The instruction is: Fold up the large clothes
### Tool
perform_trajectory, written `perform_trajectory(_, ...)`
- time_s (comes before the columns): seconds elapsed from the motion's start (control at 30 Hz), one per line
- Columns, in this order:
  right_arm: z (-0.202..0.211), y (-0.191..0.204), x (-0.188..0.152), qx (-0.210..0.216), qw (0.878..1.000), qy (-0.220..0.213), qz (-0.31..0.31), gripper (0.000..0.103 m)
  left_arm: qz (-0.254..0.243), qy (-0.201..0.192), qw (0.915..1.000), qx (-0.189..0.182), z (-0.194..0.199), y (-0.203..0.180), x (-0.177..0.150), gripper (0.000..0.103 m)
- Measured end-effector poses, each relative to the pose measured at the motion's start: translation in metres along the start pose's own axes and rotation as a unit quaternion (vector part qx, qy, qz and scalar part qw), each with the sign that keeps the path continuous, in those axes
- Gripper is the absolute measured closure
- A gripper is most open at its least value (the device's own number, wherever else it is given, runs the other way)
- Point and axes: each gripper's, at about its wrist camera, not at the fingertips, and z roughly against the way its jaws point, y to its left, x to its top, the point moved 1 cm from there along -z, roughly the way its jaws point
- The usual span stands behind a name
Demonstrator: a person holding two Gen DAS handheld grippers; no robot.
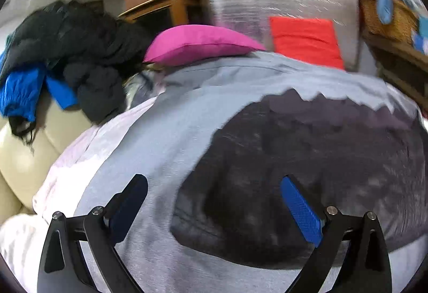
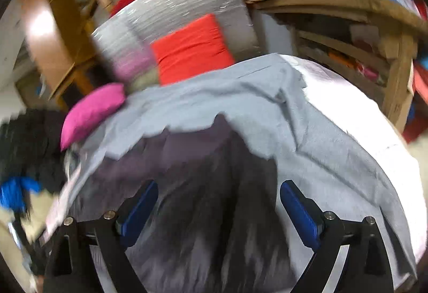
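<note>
Left wrist view: the left gripper hangs with jaws apart and empty just above the grey garment, whose dark printed panel lies directly ahead. Right gripper is likewise spread wide, holding nothing, over the same panel. The garment looks light, soft and limp, so it should drape and slide; its edges or corners seem the best places to pinch. Beyond it sit a pink cushion and red cushion. No readable writing shows.
</note>
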Motion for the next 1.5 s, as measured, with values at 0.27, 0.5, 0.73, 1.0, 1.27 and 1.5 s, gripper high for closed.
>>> perform_trajectory(0.27,-0.046,0.042,-0.064,-0.073,0.989,0.114,0.064,0.009,-0.045,0.034,0.9984,0.005,0.003,-0.029,-0.006,0.003)
perform_trajectory(0.5,0.043,0.063,-0.028,-0.059,0.994,0.042,0.080,0.009,-0.018,-0.041,0.9988,-0.020,0.109,-0.024,0.020,0.003)
perform_trajectory(0.73,0.136,0.101,-0.022,-0.061,0.991,-0.032,0.118,0.009,-0.011,-0.119,0.9927,-0.016,0.201,-0.016,0.046,0.003)
perform_trajectory(1.0,0.206,0.125,-0.028,-0.065,0.983,-0.090,0.144,0.009,-0.007,-0.161,0.9869,-0.004,0.263,-0.005,0.055,0.003)
perform_trajectory(1.27,0.229,0.139,-0.032,-0.071,0.980,-0.106,0.153,0.009,0.023,-0.177,0.9837,-0.019,0.285,0.008,0.058,0.003)
perform_trajectory(1.5,0.227,0.146,-0.039,-0.064,0.981,-0.096,0.154,0.009,0.019,-0.177,0.9840,-0.013,0.292,0.010,0.054,0.003)
